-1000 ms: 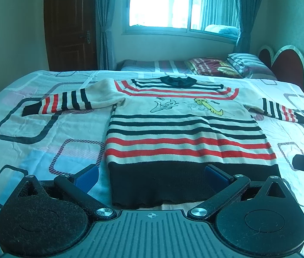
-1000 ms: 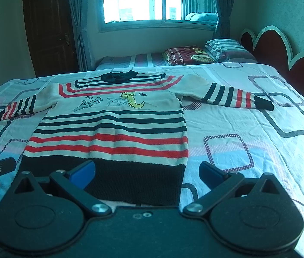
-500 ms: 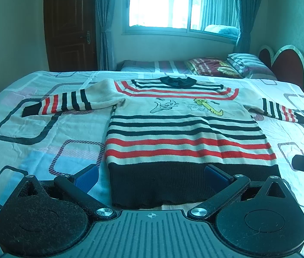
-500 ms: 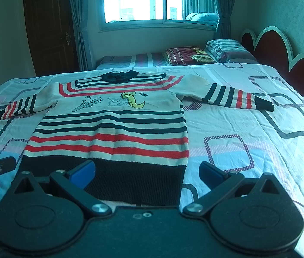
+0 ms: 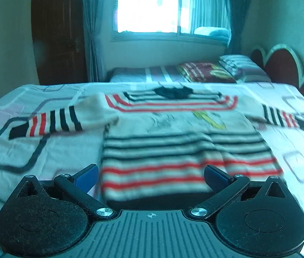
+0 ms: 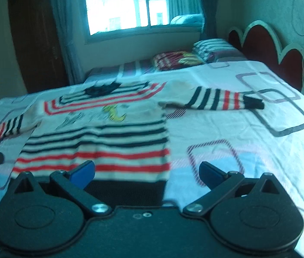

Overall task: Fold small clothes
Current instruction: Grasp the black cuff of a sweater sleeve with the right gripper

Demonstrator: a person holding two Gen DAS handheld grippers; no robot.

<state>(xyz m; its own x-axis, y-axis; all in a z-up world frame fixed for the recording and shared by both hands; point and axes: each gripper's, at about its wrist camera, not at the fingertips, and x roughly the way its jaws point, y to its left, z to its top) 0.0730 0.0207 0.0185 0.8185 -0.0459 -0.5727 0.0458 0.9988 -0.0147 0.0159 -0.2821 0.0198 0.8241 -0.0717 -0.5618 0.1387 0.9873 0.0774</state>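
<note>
A small striped sweater lies flat, face up, on the bed, sleeves spread to both sides, black collar at the far end and black hem nearest me. It also shows in the right wrist view. My left gripper is open and empty, low over the hem's left part. My right gripper is open and empty over the hem's right corner. The left sleeve and the right sleeve lie stretched out on the sheet. Both views are blurred.
The bed sheet is white with rectangle prints. Pillows and a red scalloped headboard are at the far right. A window and a dark door stand behind the bed.
Both grippers have moved forward over the sweater's hem, so the black hem band now sits under them. The right view has tilted. Both stay open.
</note>
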